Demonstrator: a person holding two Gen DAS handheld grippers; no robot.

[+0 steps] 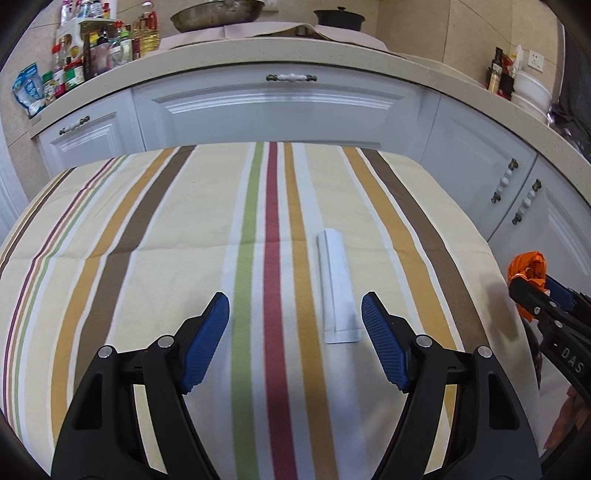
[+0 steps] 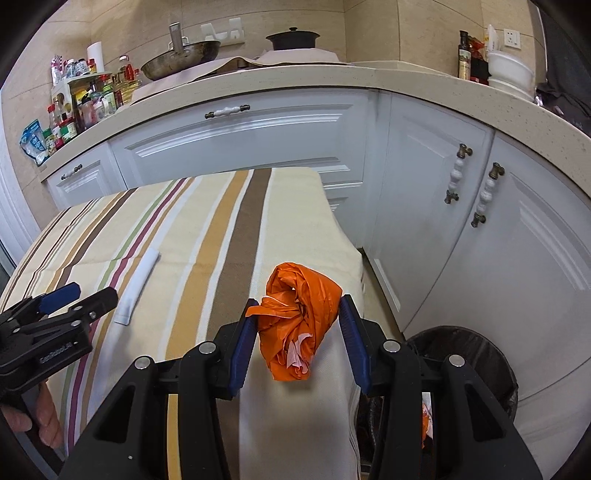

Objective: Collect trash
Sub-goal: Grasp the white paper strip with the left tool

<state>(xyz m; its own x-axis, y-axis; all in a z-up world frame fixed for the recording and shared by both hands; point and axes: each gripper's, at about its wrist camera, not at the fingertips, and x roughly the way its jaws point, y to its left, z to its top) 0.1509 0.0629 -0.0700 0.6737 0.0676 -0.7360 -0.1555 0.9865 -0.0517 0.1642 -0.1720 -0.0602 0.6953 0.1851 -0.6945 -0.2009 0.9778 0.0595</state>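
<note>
Orange bag [image 2: 299, 314] pinched between right tongs [image 2: 297, 325], above table edge [image 2: 347, 236]

- We see a cloth [image 1: 147, 229] striped in cream, mustard yellow, brown, green, dark red and white.
- On it lies a plain white packet [image 1: 337, 288], with a grey shadow at its near end.
- Our left gripper [image 1: 295, 325] has black arms and blue ribbed pads [image 1: 207, 339].
- Our right gripper [image 2: 297, 332] is coloured the same, black with blue pads, and grips a bright orange crumpled bag [image 2: 299, 317] showing pale pink patches.
- The bin [image 2: 472, 354] has a black liner, with an orange scrap inside.
- The cabinet doors [image 2: 258, 140] are white, their handles white with dark bronze ends.
- The countertop [image 2: 295, 79] is cream with dark speckles.
- The wall tiles [image 2: 147, 26] are beige.
</note>
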